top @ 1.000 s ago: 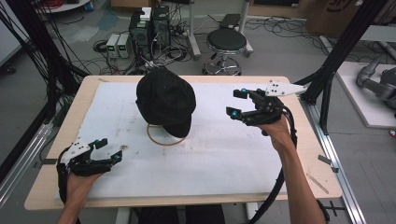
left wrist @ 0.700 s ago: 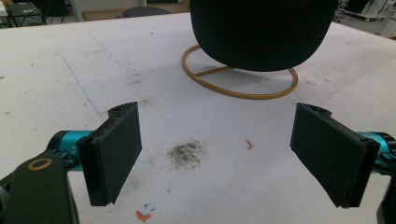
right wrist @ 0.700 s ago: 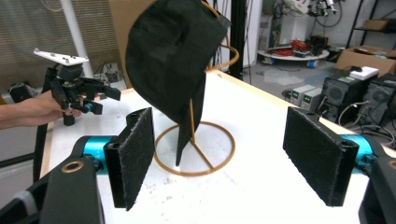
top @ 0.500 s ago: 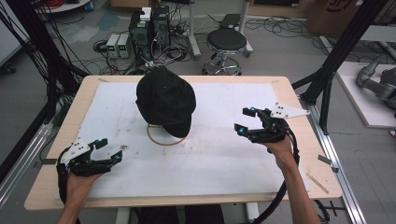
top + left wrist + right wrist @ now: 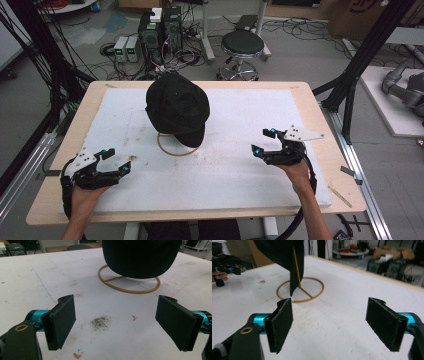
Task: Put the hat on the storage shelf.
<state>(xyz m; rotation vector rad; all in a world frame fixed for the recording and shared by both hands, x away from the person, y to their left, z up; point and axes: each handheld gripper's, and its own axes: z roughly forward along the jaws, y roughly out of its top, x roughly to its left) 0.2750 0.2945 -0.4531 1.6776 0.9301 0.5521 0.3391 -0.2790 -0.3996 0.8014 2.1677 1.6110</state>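
White table mat point(image 5: 225, 170): black cap point(image 5: 177, 107) on gold wire stand point(image 5: 172, 145), ahead-left of right gripper point(image 5: 264, 142), nearer than left gripper point(image 5: 117, 160); both wide open, empty.

Left gripper point(image 5: 117, 325) held its jaws wide apart, nothing between them. Ahead, black cap point(image 5: 141, 257) sat on a brass ring stand point(image 5: 130, 288). Grey smudge point(image 5: 100, 322) marked the white table point(image 5: 37, 277).

We list one rectangular light-wood table point(image 5: 322, 131), its top covered by a white, smudged foam sheet point(image 5: 240, 165). On the sheet, towards the far middle, we record a thin brass-coloured wire ring stand point(image 5: 172, 149) carrying a black fabric peaked cap point(image 5: 176, 106).
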